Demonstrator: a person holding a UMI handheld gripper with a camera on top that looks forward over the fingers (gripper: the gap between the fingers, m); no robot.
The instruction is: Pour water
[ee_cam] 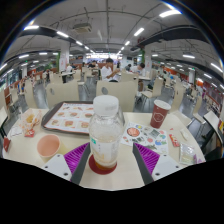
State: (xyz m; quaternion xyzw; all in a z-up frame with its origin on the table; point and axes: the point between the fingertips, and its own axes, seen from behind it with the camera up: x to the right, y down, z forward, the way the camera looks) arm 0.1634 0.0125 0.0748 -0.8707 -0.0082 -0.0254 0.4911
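Bottle (106,130): clear, white cap, red base. Tool (106,158) finger pads (76,155): magenta, either side of bottle. Paper cup (160,113): red-brown. Bowl (48,147): pink-orange. Tray (71,118): grey rim, pale patterned sheet. Bench (110,172): beige.

Single camera rides the tongs (106,160), facing forward (close over the table (110,182)).

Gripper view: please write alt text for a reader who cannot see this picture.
A clear plastic bottle with a white cap stands on a table between the two fingers of the tool. Whether they press it cannot be told. Beyond it are a tray, a brown paper cup and a pink bowl.
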